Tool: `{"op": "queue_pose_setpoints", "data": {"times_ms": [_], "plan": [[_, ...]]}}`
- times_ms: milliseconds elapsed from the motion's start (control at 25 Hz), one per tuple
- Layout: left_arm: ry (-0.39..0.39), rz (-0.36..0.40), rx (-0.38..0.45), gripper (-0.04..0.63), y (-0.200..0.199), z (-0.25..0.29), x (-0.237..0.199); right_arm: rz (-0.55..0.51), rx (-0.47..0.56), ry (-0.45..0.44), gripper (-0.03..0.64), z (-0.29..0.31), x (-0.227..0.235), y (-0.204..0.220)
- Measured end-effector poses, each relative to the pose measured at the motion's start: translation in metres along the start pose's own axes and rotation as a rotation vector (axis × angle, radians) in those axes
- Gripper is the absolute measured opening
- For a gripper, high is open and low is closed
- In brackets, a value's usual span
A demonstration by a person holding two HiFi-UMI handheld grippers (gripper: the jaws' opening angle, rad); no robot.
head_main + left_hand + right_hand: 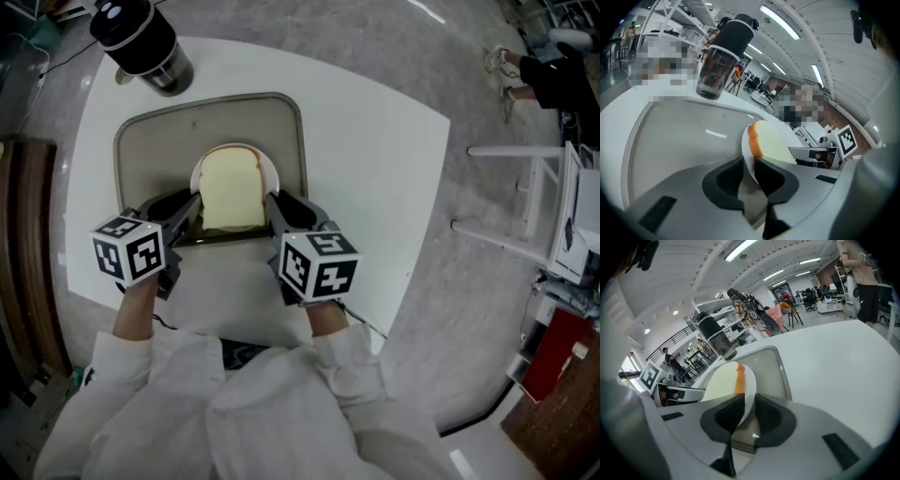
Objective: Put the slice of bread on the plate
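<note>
"Where's the bread?"
"The pale, tan-crusted slice of bread (232, 187) lies flat on the round white plate (270, 171)."
"And the plate?"
"Over the beige tray (150, 150), its rim pinched by the left gripper (194, 201) and the right gripper (271, 200)."

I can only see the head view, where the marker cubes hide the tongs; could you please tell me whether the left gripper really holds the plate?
Observer: Yes, the left gripper has its tongs shut on the white rim of the plate.
Operator: Thank you. And the right gripper?
Observer: The right gripper pinches the opposite rim the same way.
Operator: Does either one pinch the bread?
Observer: No. Only rim sits between the tongs, and the brown crust of the slice of bread begins just beyond the tips.
</note>
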State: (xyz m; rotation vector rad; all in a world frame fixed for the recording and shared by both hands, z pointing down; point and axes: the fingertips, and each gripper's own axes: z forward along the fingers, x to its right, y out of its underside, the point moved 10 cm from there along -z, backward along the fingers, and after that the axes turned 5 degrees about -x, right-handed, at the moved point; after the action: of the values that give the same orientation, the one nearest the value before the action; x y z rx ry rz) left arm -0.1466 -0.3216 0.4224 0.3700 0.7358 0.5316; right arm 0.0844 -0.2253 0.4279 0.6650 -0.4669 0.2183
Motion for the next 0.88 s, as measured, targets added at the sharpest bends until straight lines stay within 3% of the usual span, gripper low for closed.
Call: {"op": "queue_pose_setpoints", "data": {"times_ms": [640,880], "plan": [[-0.092,0.178,-0.066,0.071,-0.0026,0.0055,0.0067,-0.129,-0.009,0.021,0.058,0.0005,-0.0004,-0.0025],[-0.093,0.197,-0.051,0.071,-0.0022,0.005,0.007,-0.164,-0.001,0.037,0.058,-0.0029,0.0016,-0.0047]]}}
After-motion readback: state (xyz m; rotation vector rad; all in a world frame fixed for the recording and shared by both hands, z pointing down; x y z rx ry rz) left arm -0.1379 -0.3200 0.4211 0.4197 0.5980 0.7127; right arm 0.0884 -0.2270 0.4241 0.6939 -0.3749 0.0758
